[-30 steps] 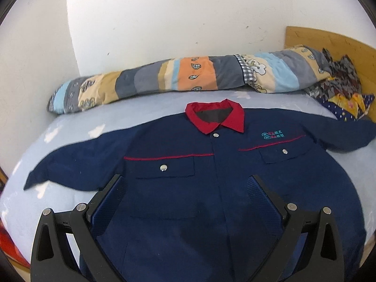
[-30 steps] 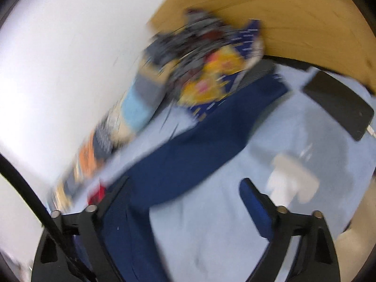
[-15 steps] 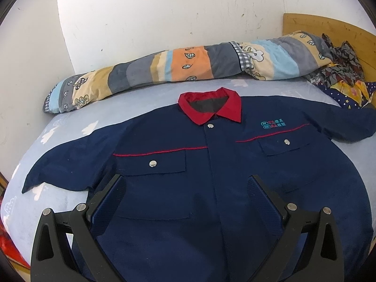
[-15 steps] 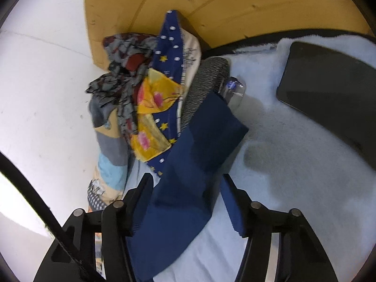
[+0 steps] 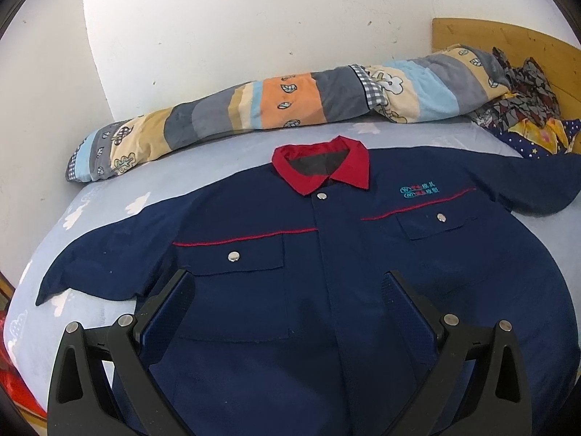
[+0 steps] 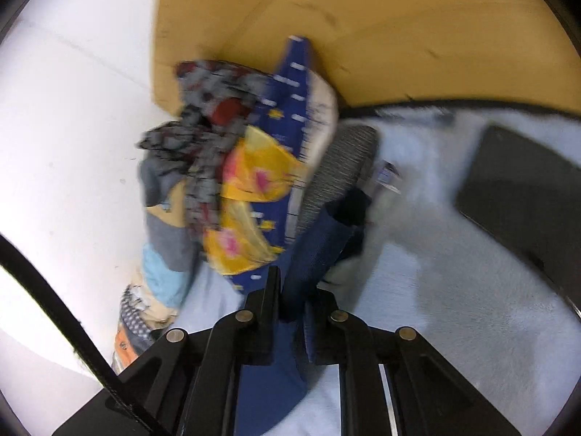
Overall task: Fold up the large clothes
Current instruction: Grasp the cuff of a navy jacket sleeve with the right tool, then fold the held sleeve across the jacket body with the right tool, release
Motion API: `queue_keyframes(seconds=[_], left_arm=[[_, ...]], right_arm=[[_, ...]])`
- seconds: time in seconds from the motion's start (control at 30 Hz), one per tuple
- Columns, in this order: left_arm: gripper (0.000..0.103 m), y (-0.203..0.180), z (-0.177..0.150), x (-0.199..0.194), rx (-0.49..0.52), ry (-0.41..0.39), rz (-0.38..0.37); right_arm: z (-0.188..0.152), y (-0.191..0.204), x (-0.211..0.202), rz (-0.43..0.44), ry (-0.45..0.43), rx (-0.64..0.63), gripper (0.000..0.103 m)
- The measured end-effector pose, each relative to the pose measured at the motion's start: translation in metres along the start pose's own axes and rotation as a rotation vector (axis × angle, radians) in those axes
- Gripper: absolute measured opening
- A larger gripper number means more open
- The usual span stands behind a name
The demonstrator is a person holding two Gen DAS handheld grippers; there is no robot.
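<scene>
A navy work jacket (image 5: 319,272) with a red collar (image 5: 323,167) lies spread face up on the bed, both sleeves stretched out sideways. My left gripper (image 5: 290,283) hovers open over the jacket's lower front, nothing between its fingers. In the right wrist view the jacket's sleeve (image 6: 316,247) runs forward between the fingers, and my right gripper (image 6: 292,290) is shut on it near the cuff (image 6: 348,207). The cuff end lifts off the sheet.
A rolled striped quilt (image 5: 276,109) lies along the wall behind the jacket. A heap of patterned cloth (image 6: 236,189) sits by the wooden headboard (image 6: 363,36). A dark flat object (image 6: 526,189) rests on the pale blue sheet (image 6: 435,290) to the right.
My right gripper has swung along the sleeve to its cuff end and closed on it. The left gripper has stayed over the jacket front, open.
</scene>
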State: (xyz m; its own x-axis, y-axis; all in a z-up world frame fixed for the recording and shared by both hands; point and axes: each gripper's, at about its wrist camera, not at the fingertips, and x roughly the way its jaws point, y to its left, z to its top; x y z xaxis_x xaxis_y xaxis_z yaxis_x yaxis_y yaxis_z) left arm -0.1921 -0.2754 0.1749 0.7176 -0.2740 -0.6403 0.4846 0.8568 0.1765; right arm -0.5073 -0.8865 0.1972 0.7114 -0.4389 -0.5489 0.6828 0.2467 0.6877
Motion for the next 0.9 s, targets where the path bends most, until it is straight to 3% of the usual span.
queue_keyframes(seconds=[0.2, 0.43, 0.6, 0.7, 0.8, 0.9], left_arm=[[0.102, 0.013, 0.004, -0.010, -0.040, -0.018, 0.006], [0.102, 0.040, 0.007, -0.024, -0.099, -0.045, 0.014], [0.102, 0.066, 0.007, -0.037, -0.154, -0.064, 0.026], [0.102, 0.084, 0.005, -0.045, -0.194, -0.073, 0.033], [0.102, 0.100, 0.003, -0.051, -0.225, -0.079, 0.045], [0.102, 0.119, -0.001, -0.059, -0.256, -0.088, 0.068]], right_arm=[[0.000, 0.092, -0.034, 0.098, -0.037, -0.159, 0.012], [-0.042, 0.250, -0.081, 0.266, -0.037, -0.402, 0.012], [-0.108, 0.358, -0.109, 0.398, 0.003, -0.564, 0.011], [-0.165, 0.411, -0.118, 0.470, 0.058, -0.655, 0.011], [-0.240, 0.456, -0.113, 0.522, 0.130, -0.754, 0.011], [-0.316, 0.476, -0.094, 0.543, 0.208, -0.813, 0.011]])
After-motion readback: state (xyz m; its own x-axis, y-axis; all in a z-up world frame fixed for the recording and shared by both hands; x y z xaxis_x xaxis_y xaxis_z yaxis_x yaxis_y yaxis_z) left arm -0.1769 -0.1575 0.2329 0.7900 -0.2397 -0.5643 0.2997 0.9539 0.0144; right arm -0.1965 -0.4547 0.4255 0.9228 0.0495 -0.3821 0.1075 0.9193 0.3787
